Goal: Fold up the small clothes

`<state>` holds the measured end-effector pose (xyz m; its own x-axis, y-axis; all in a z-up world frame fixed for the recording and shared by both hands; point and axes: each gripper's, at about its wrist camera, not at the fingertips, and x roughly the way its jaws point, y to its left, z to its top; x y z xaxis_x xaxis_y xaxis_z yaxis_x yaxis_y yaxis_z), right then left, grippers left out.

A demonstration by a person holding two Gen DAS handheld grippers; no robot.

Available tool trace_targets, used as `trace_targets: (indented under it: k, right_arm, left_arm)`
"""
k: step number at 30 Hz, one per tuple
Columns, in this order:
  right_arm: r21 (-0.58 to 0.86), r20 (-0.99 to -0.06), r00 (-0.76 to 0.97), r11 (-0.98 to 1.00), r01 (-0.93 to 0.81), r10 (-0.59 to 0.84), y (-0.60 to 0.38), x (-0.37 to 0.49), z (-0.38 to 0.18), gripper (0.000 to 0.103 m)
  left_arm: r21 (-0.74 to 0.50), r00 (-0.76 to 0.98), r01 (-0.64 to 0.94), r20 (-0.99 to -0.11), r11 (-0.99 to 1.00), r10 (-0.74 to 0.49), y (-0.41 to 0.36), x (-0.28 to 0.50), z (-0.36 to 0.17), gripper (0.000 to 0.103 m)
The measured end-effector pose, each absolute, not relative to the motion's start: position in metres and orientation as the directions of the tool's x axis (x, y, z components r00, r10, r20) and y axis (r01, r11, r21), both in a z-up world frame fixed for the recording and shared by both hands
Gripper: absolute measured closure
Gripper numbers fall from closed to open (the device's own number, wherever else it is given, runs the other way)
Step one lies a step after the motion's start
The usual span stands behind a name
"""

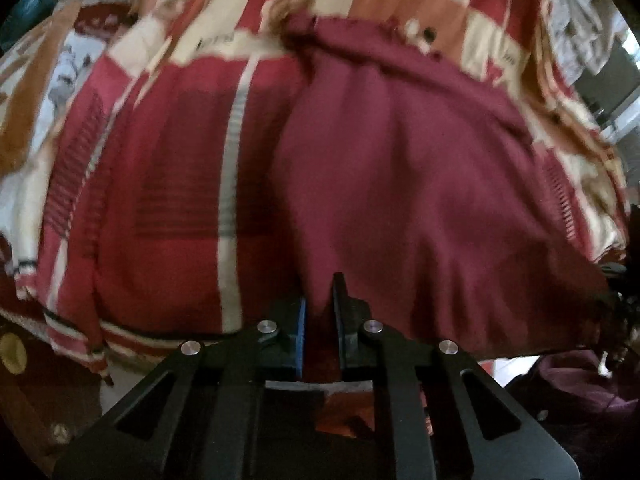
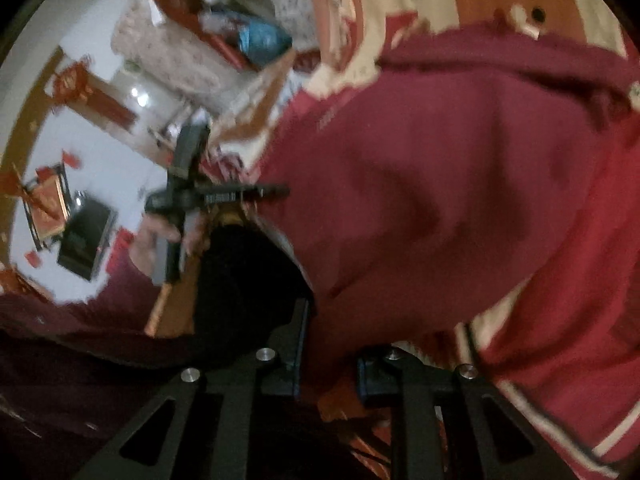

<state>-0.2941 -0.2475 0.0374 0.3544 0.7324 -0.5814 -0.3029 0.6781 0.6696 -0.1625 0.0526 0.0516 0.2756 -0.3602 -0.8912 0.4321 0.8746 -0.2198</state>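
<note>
A maroon garment point(image 1: 400, 160) lies spread over a red and cream patterned bedspread point(image 1: 160, 168), its near edge lifted. My left gripper point(image 1: 320, 292) is shut on that near edge, with the cloth pinched between the blue pad and the black finger. In the right wrist view the same garment point(image 2: 440, 180) fills the middle and right. My right gripper point(image 2: 332, 344) is shut on a bunched fold of it, and the cloth hides most of its right finger. The left gripper point(image 2: 276, 191) shows there too, at the garment's left edge, held by a hand point(image 2: 156, 240).
The bedspread point(image 2: 560, 360) continues under the garment. A heap of pale clothes point(image 1: 580, 20) lies at the bed's far right. More dark maroon cloth point(image 1: 580, 392) sits low on the right. A blue bag point(image 2: 260, 40) and a dark screen point(image 2: 84, 236) are in the room behind.
</note>
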Motion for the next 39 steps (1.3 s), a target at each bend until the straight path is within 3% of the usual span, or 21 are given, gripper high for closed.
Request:
trace_targets:
  k: [7, 13, 21, 26, 27, 29, 30, 31, 35, 39]
  right_arm:
    - [0.665, -0.493, 0.534, 0.693, -0.278, 0.687, -0.294, -0.266, 0.080, 0.087]
    - [0.657, -0.447, 0.685, 0.731, -0.186, 0.576, -0.352, -0.216, 0.106, 0.089]
    - [0.665, -0.479, 0.781, 0.746, 0.024, 0.402, -0.430, -0.142, 0.087, 0.090]
    - [0.619, -0.570, 0.759, 0.772, 0.147, 0.313, -0.461, -0.094, 0.052, 0.087]
    - [0.621, -0.594, 0.742, 0.763, 0.178, 0.311, -0.469, -0.088, 0.046, 0.074]
    - [0.681, -0.580, 0.735, 0.705, 0.200, 0.352, -0.486, -0.084, 0.038, 0.050]
    - [0.691, -0.575, 0.746, 0.688, 0.223, 0.335, -0.493, -0.089, 0.039, 0.043]
    - [0.688, -0.569, 0.758, 0.689, 0.228, 0.318, -0.497, -0.094, 0.043, 0.043]
    - [0.603, -0.575, 0.778, 0.774, 0.192, 0.254, -0.489, -0.118, 0.072, 0.043]
    - [0.440, -0.634, 0.732, 0.895, 0.075, 0.250, -0.437, -0.099, 0.083, 0.045]
  left_arm:
    - [-0.341, 0.368, 0.425, -0.781, 0.839, -0.504, 0.040, -0.123, 0.112, 0.094]
    - [-0.365, 0.466, 0.413, -0.703, 0.835, -0.538, -0.004, -0.044, 0.152, 0.094]
    - [-0.339, 0.475, 0.333, -0.745, 0.880, -0.467, -0.089, 0.076, 0.123, 0.094]
    - [-0.384, 0.410, 0.267, -0.785, 0.884, -0.465, -0.113, 0.131, 0.076, 0.093]
    - [-0.395, 0.408, 0.260, -0.782, 0.881, -0.471, -0.113, 0.137, 0.071, 0.088]
    - [-0.422, 0.410, 0.268, -0.763, 0.866, -0.499, -0.110, 0.143, 0.070, 0.064]
    - [-0.444, 0.416, 0.267, -0.748, 0.856, -0.518, -0.106, 0.143, 0.074, 0.045]
    - [-0.476, 0.427, 0.260, -0.723, 0.840, -0.543, -0.100, 0.144, 0.080, 0.037]
    - [-0.451, 0.466, 0.306, -0.697, 0.838, -0.545, -0.094, 0.134, 0.105, 0.036]
    - [-0.370, 0.463, 0.309, -0.746, 0.876, -0.479, -0.100, 0.122, 0.097, 0.036]
